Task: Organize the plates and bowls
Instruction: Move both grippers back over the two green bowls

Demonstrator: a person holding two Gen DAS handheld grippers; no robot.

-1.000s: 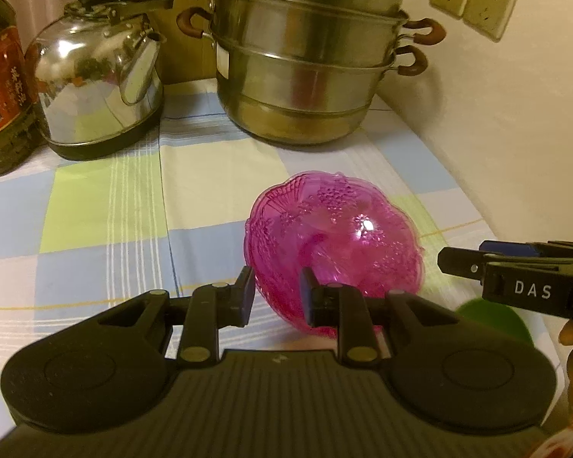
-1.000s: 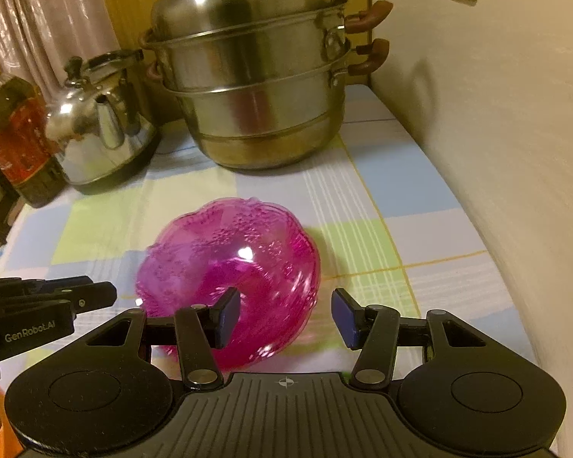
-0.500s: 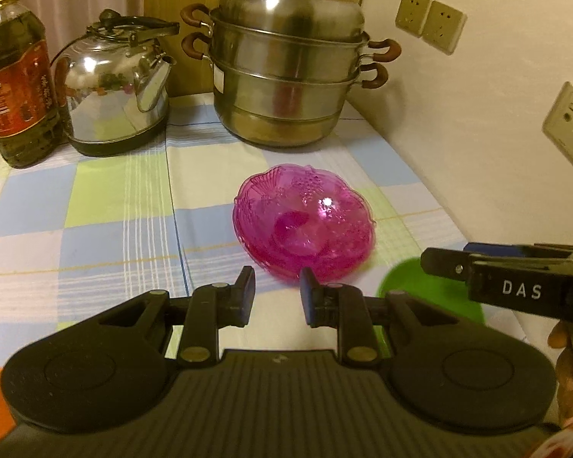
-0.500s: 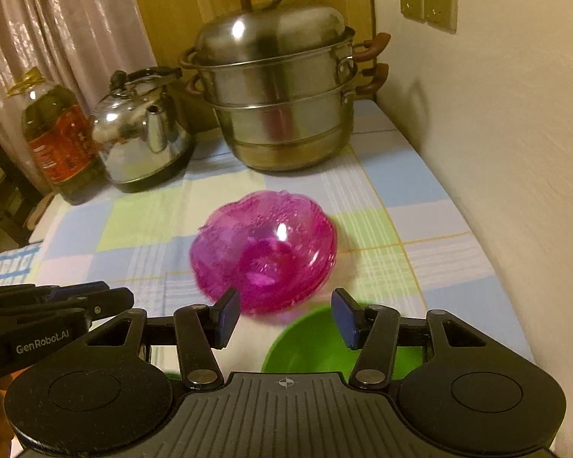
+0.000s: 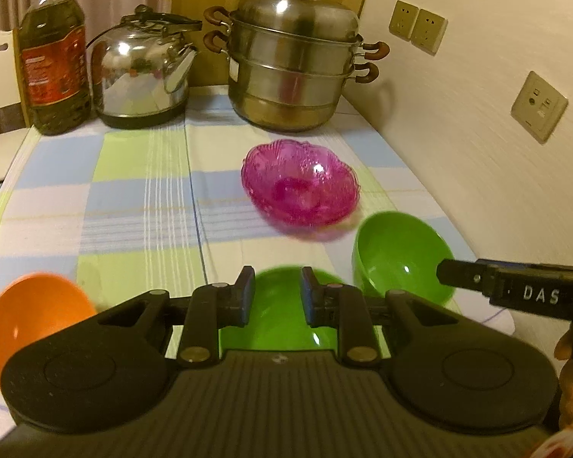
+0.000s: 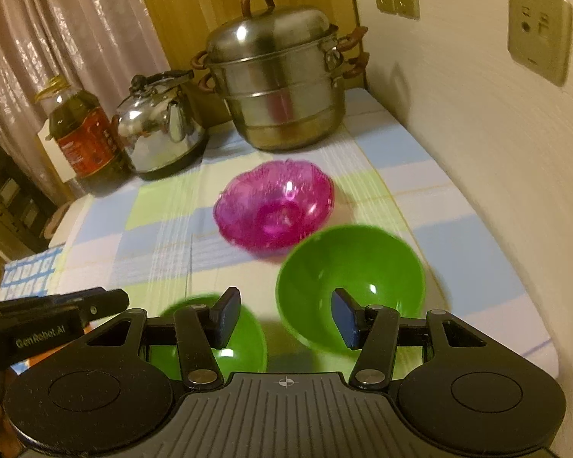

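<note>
The left gripper (image 5: pixel 274 297) holds nothing, its fingers set at a narrow gap above a green bowl (image 5: pixel 282 316) that lies right under it. The right gripper (image 6: pixel 284 318) is spread wide and also empty, poised over the near rim of a second green bowl (image 6: pixel 349 286). Taking the pink bowl (image 5: pixel 301 183) as the landmark: it sits upright in the middle of the table (image 5: pixel 141 206), and the second green bowl lies just in front of it and to the right, close but, as far as the blur lets me judge, not touching. The first green bowl lies further in front, near the table's front edge. An orange bowl (image 5: pixel 34 316) stands well apart to the front left. Behind the pink bowl a steamer pot (image 5: pixel 294 57) stands against the wall, with a kettle (image 5: pixel 145 72) and an oil bottle (image 5: pixel 53 65) to its left. Judging by the layout, little is sorted: all four bowls stand singly, none nested, and no plates show. Stacking the two green bowls looks like the natural next step, then gathering the orange one.
</note>
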